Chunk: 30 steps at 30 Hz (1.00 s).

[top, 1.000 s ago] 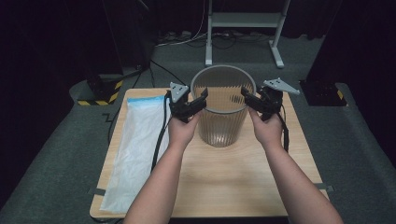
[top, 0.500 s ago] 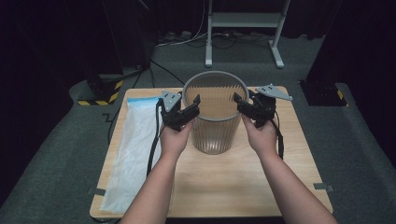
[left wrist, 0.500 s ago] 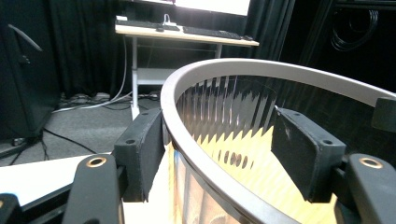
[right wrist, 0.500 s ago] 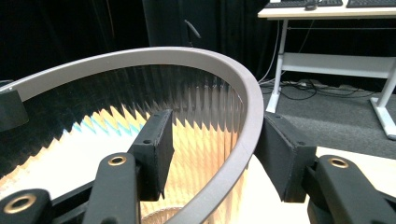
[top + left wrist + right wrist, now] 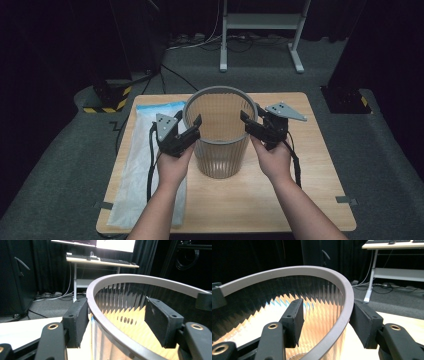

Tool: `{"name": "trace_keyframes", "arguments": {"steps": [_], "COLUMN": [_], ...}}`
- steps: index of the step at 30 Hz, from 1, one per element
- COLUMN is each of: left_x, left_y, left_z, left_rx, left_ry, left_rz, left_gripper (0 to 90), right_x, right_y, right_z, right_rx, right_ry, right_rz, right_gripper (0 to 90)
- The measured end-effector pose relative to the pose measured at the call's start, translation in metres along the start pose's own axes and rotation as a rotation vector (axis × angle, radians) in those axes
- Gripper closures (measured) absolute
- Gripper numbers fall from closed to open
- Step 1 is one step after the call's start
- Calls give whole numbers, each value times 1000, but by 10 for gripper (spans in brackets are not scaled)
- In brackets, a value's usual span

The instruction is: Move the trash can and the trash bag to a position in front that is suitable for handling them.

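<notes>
A grey ribbed plastic bin (image 5: 220, 155) stands upright on the wooden table (image 5: 315, 175). My left gripper (image 5: 193, 128) straddles the bin's left rim, one jaw outside and one inside. In the left gripper view the outer pad (image 5: 76, 321) lies against the rim (image 5: 150, 280) and the inner pad (image 5: 160, 323) stands off the wall. Those jaws have just been closing a little, with the rim between them. My right gripper (image 5: 248, 123) straddles the right rim the same way. Its outer pad (image 5: 365, 323) touches the rim (image 5: 287, 271) and its inner pad (image 5: 293, 320) is clear of it.
A pale, blue-tinted plastic bag (image 5: 140, 165) lies flat along the table's left side, partly under my left forearm. Behind the table are a white desk frame (image 5: 260, 35), floor cables and a yellow-black striped base (image 5: 107, 100). Dark carpet surrounds the table.
Both grippers and the bin between them have moved toward the person and slightly left, from the table's back edge to its middle.
</notes>
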<state>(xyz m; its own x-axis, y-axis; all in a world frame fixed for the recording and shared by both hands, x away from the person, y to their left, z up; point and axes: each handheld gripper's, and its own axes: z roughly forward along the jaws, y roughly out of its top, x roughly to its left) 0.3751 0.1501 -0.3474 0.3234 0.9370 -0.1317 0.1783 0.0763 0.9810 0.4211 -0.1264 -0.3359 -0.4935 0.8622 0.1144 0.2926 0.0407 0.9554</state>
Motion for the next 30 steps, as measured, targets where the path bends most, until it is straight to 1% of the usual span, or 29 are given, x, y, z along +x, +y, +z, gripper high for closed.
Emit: {"name": "trace_keyframes", "arguments": {"steps": [2,3,5,6,8,10,11,12,13,14,15,17,19,20,21,22,24,26,27,28,30], "left_x": [2,2,4,5,7,8,10,11,13,15,16,22,27,31,34,38,43,48,49,50,53], "left_y": [3,5,8,9,11,12,12,12,12,12,11,8,4,0,-4,-9,-20,-33,-42,-47,-59], "left_z": [-5,-7,-10,-12,-16,-22,-24,-27,-31,-35,-37,-41,-43,-43,-43,-43,-40,-36,-33,-31,-23], "left_rx": [-16,-24,-25,-30,-45,-59,-66,-73,-81,-92,-94,-95,-88,-82,-73,-63,-38,-16,7,22,68], "left_ry": [7,11,17,23,34,39,43,44,44,52,57,72,91,99,112,120,135,129,133,128,125], "left_rz": [-1,5,14,19,32,38,34,24,18,17,16,11,11,13,17,16,30,39,45,44,45], "left_gripper": [371,364,362,362,362,363,364,360,360,359,360,362,364,369,369,371,389,452,465,492,529], "right_x": [1,1,1,1,0,-2,-4,-8,-8,-11,-14,-20,-27,-34,-34,-37,-41,-45,-47,-49,-51], "right_y": [2,5,9,9,13,16,17,18,18,17,16,13,9,2,2,-2,-10,-21,-28,-36,-48], "right_z": [0,-3,-6,-6,-11,-16,-19,-24,-24,-27,-31,-34,-36,-37,-37,-36,-35,-32,-31,-28,-22], "right_rx": [-4,-30,-46,-46,-64,-79,-83,-90,-90,-93,-99,-102,-95,-82,-82,-74,-57,-42,-35,-23,5], "right_ry": [-2,-6,-14,-14,-13,-24,-29,-45,-45,-50,-57,-73,-79,-88,-88,-99,-110,-122,-125,-127,-126], "right_rz": [-4,-17,-28,-28,-37,-48,-54,-64,-64,-69,-91,-96,-94,-94,-94,-98,-102,-109,-111,-115,-117], "right_gripper": [428,416,398,398,392,389,386,373,373,361,351,348,337,334,334,334,337,358,374,394,442]}}
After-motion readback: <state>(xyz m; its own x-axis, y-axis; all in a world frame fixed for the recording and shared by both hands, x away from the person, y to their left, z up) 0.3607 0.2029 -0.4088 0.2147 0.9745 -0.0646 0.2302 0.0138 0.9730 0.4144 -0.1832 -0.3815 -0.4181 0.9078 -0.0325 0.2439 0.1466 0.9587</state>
